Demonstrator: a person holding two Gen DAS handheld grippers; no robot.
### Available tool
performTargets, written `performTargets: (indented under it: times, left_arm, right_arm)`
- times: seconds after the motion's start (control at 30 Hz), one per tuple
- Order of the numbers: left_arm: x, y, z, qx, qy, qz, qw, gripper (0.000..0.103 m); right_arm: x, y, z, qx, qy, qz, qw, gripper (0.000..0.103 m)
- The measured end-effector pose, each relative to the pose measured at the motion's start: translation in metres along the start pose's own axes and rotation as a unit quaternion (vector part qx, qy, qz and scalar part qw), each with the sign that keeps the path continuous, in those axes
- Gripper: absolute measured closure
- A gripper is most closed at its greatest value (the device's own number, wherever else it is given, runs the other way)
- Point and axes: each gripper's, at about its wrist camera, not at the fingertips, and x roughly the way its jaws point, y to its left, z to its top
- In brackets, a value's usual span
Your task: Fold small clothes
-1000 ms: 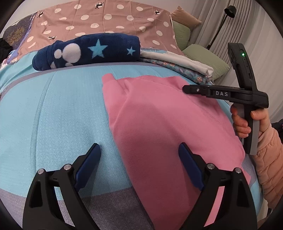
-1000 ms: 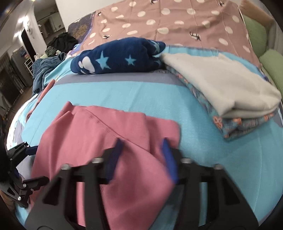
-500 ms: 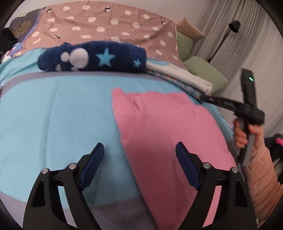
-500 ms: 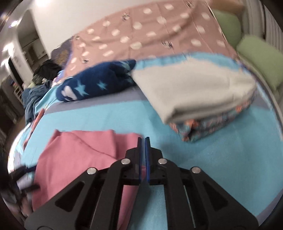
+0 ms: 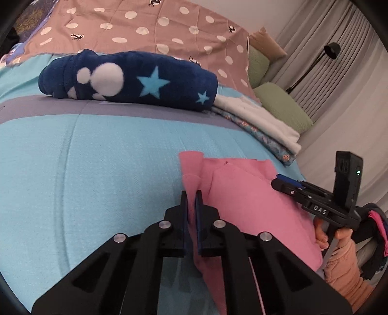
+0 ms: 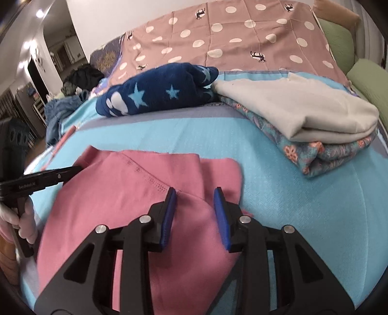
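Left jaws pinching pink garment [image 5: 254,208] edge

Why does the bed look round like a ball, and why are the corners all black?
In the left wrist view the blue bedspread bulges because the fisheye lens bends straight lines, and the dark corners are the lens rim. In the right wrist view it bulges the same way, and ceiling lights glare at the top left; the far room looks dim.

The garment [image 6: 135,193] was plain pink, the blanket [image 5: 72,157] turquoise with a grey band, the fleece roll [image 5: 131,80] navy with pale-blue stars and white blobs.
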Motion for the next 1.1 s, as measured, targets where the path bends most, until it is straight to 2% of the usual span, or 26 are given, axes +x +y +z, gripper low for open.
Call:
performTargets:
  times: [0.03,0.1,0.13,0.2,0.27,0.3,0.33,0.37,0.4,0.43,0.47,0.5,0.53,0.57,0.6,0.63,0.7,0.8,0.87,0.9,0.93,0.97,1.0,1.07,1.1]
  left_arm:
    - [0.0,0.005,0.0,-0.004,-0.002,0.003,1.0,0.1]
    - [0.001,0.013,-0.001,-0.004,-0.01,0.054,0.9985,0.103]
    - [0.0,0.019,-0.001,-0.013,-0.013,0.063,0.9978,0.103]
    - [-0.005,0.03,0.0,-0.045,-0.026,0.035,0.998,0.103]
    - [-0.011,0.026,0.003,-0.039,-0.027,0.004,0.9988,0.103]
    - [-0.013,0.021,0.004,-0.03,-0.022,-0.006,0.9993,0.097]
    - [-0.013,0.014,0.006,-0.021,-0.018,-0.011,0.9996,0.075]
    - [-0.012,0.011,0.007,-0.013,-0.017,-0.011,0.9997,0.063]
    - [-0.008,0.005,0.007,0.002,-0.011,-0.009,0.9999,0.057]
    - [-0.003,0.002,0.006,0.012,-0.003,0.003,0.9999,0.058]
    - [0.004,-0.001,0.006,0.018,0.005,0.02,0.9996,0.064]
    - [0.014,-0.002,0.008,0.028,0.012,0.037,0.9989,0.101]
    - [0.016,-0.001,0.008,0.033,0.013,0.042,0.9985,0.1]
    - [0.016,0.003,0.011,0.033,-0.003,0.062,0.9975,0.101]
    - [0.013,0.008,0.015,0.026,-0.017,0.104,0.9941,0.103]
    - [0.008,0.014,0.017,0.015,-0.027,0.126,0.9915,0.103]
    - [-0.002,0.021,0.018,-0.002,-0.037,0.107,0.9936,0.103]
    - [-0.018,0.005,0.01,0.019,-0.04,0.042,0.9982,0.102]
    - [-0.019,-0.018,0.003,0.045,-0.027,0.005,0.9986,0.091]
    - [-0.016,-0.029,-0.001,0.057,-0.019,-0.003,0.9982,0.079]
    - [-0.013,-0.037,-0.005,0.069,-0.013,-0.006,0.9975,0.07]
    - [-0.006,-0.047,-0.01,0.089,-0.006,-0.005,0.996,0.066]
    - [0.001,-0.054,-0.014,0.106,0.0,0.005,0.9944,0.064]
    - [0.025,-0.061,-0.026,0.135,0.028,0.053,0.989,0.064]
    - [0.032,-0.058,-0.029,0.135,0.022,0.055,0.9891,0.061]
  right_arm:
    - [-0.001,-0.001,-0.001,0.001,0.0,0.001,1.0,0.07]
    - [0.0,-0.003,-0.002,0.004,0.001,0.004,1.0,0.07]
    - [0.0,-0.003,-0.003,0.006,0.0,0.005,1.0,0.07]
    - [0.0,-0.003,-0.002,0.008,-0.001,0.008,1.0,0.07]
    - [0.0,-0.004,-0.002,0.01,-0.001,0.01,1.0,0.069]
    - [0.0,-0.005,-0.002,0.01,-0.001,0.011,1.0,0.069]
    - [0.0,-0.005,-0.002,0.011,-0.001,0.012,1.0,0.069]
    - [0.0,-0.005,-0.003,0.012,-0.001,0.012,1.0,0.068]
    - [-0.001,-0.005,-0.003,0.012,-0.001,0.012,1.0,0.068]
    - [-0.001,-0.005,-0.003,0.012,-0.001,0.011,1.0,0.068]
    - [0.0,-0.005,-0.003,0.012,-0.001,0.011,1.0,0.068]
    - [0.0,-0.005,-0.003,0.011,-0.001,0.011,1.0,0.068]
    - [0.0,-0.006,-0.003,0.012,-0.002,0.012,1.0,0.068]
    - [0.0,-0.006,-0.003,0.012,-0.002,0.012,1.0,0.068]
    - [-0.001,-0.006,-0.003,0.014,-0.002,0.014,1.0,0.068]
    - [-0.001,-0.006,-0.003,0.015,-0.002,0.015,1.0,0.068]
    - [-0.001,-0.007,-0.003,0.019,-0.003,0.018,1.0,0.068]
    - [-0.004,-0.006,-0.001,0.019,-0.006,0.018,1.0,0.067]
    - [-0.007,-0.003,0.006,0.008,-0.013,0.015,1.0,0.062]
    - [-0.007,-0.002,0.011,0.0,-0.014,0.007,1.0,0.061]
    - [-0.005,-0.002,0.014,-0.005,-0.01,0.002,1.0,0.059]
    - [-0.001,-0.001,0.017,-0.011,0.0,0.007,1.0,0.057]
    - [0.007,-0.001,0.02,-0.017,0.023,0.029,0.999,0.056]
    - [0.018,0.001,0.022,-0.037,0.033,0.03,0.998,0.092]
    - [0.02,0.006,0.022,-0.056,0.028,0.019,0.998,0.095]
